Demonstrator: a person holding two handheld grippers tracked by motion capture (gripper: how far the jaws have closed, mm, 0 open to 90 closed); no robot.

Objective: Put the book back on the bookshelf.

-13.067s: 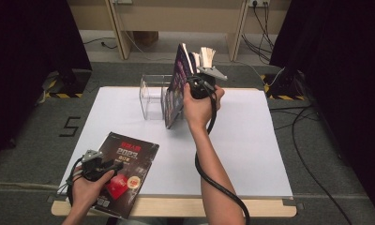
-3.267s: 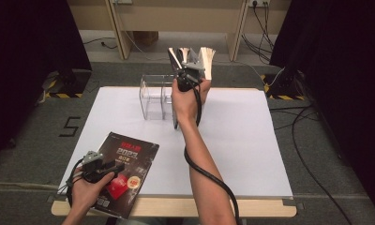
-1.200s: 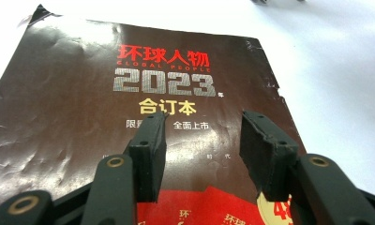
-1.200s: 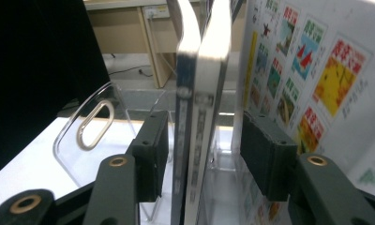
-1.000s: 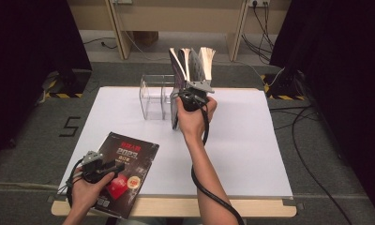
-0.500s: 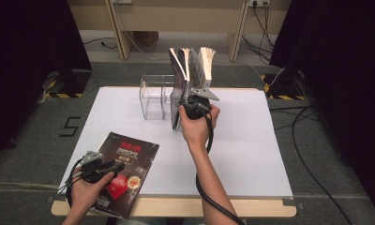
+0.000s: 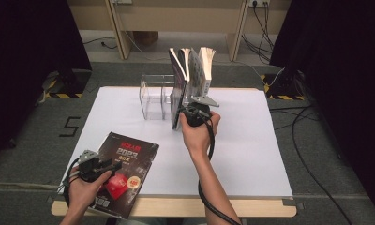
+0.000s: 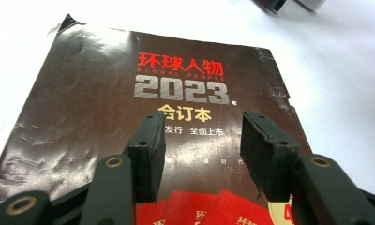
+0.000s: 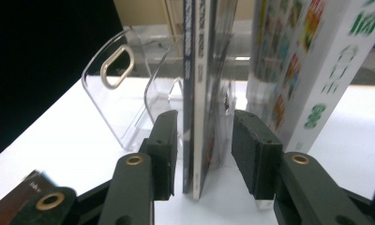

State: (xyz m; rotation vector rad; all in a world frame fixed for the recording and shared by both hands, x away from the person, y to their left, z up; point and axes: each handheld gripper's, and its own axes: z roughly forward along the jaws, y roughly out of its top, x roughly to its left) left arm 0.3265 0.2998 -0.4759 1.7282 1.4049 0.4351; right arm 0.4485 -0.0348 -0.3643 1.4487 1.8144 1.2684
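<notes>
Two books stand in the clear plastic rack (image 7: 153, 96) at upper centre of the high view, the thin dark upright magazine (image 7: 176, 101) beside them; in the left gripper view, the left gripper (image 8: 202, 140) hovers open above the glossy dark 2023 magazine (image 8: 129, 117) still to be shelved; in the right gripper view, the right gripper (image 9: 202, 140), its jaws just closing, straddles the upright magazine's spine at centre, pads apart from it.

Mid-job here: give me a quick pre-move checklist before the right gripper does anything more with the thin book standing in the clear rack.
1. Thin book between the jaws of the right gripper: ok.
2. Pads pressing on it: not ok; the jaws have just been closing, but gaps show on both sides.
3. Thin book upright in the clear rack: ok.
4. White book clear of the right pad: cannot tell, it stands very close.
5. Left gripper open over the dark magazine, not gripping: ok.
6. Magazine flat on the table: ok.
</notes>
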